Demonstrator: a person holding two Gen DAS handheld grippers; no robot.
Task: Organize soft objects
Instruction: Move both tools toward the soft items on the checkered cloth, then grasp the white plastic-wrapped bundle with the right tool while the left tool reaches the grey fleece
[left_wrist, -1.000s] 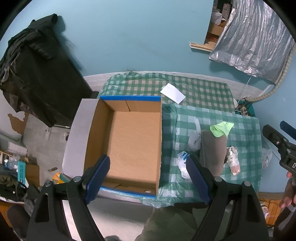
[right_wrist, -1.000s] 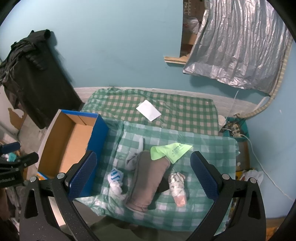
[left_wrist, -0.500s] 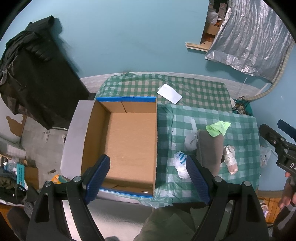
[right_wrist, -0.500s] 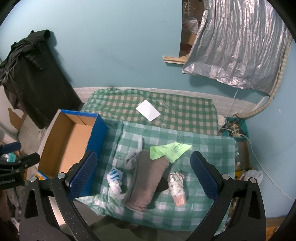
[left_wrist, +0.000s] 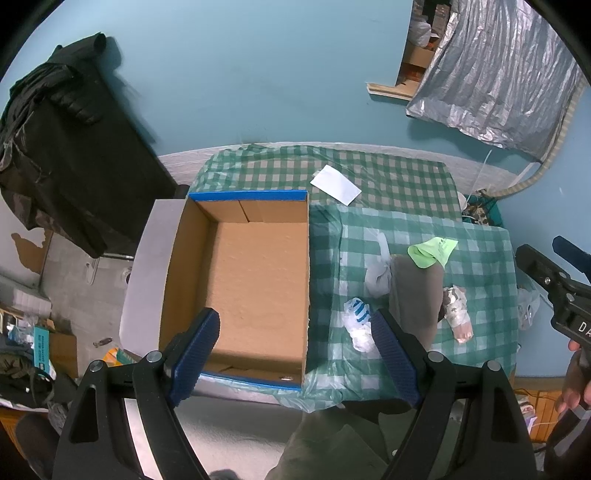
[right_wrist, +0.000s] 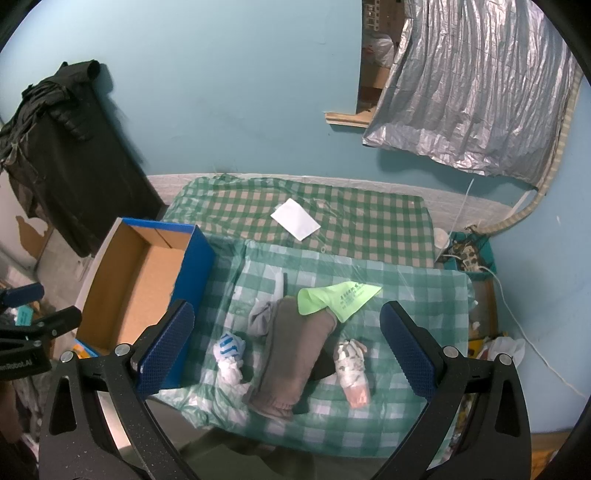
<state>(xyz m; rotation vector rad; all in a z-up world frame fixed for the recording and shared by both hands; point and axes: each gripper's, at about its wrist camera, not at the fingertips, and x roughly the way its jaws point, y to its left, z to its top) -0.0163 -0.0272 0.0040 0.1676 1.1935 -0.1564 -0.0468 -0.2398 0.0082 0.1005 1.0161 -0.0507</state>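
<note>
Left wrist view: the left tool (left_wrist: 295, 343) hangs wide open and empty above the near edge of the cardboard box (left_wrist: 255, 280), which holds nothing visible. Right wrist view: the right tool (right_wrist: 286, 345) is likewise spread wide with nothing between its fingers, poised above the soft objects.

Location of items: all lie on the checked table (right_wrist: 406, 295), right of the box.
- Grey cloth (right_wrist: 295, 347), long, in the middle.
- Green cloth (right_wrist: 340, 295), overlapping the far end of the grey cloth.
- Grey sock (right_wrist: 260, 315), touching the left side of the grey cloth.
- Blue-and-white sock (right_wrist: 229, 356), near left.
- Patterned sock (right_wrist: 351, 367), near right.
- White paper (right_wrist: 295, 218), far side, apart from the pile.

Step in hand, as judged: approach before the first pick; nothing is boxed yet.

Next move: lower one tool onto a single item. The blue-and-white sock lies nearest the box and clear of the pile, so it appears the simplest first pick. Close on bunched fabric, not a loose edge.
</note>
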